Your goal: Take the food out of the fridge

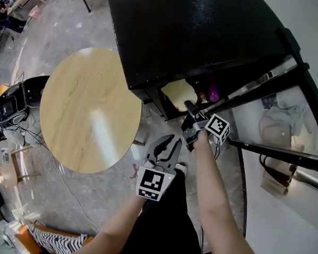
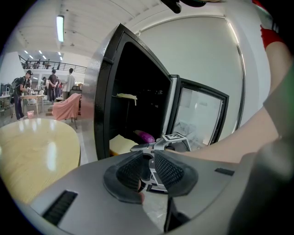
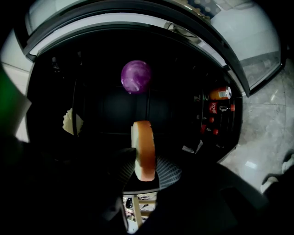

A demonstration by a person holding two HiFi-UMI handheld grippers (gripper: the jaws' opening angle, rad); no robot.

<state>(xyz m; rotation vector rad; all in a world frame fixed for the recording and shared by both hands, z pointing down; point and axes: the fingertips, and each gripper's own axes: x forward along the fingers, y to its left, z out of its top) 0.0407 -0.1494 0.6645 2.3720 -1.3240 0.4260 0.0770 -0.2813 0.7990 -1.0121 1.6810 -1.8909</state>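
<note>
My right claw (image 3: 146, 170) seems clamped on the tan-crusted bread slice (image 3: 143, 142). Draw it level, straight out of the black fridge (image 1: 195, 35). My left claw (image 2: 148, 168) is narrow and empty.

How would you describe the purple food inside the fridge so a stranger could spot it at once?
Start at the open black fridge and look to its lowest level. Near the pale bread slice lies the purple vegetable. It alone is round, glossy and purple; the bread is flat and pale, the cans red and orange.
</note>
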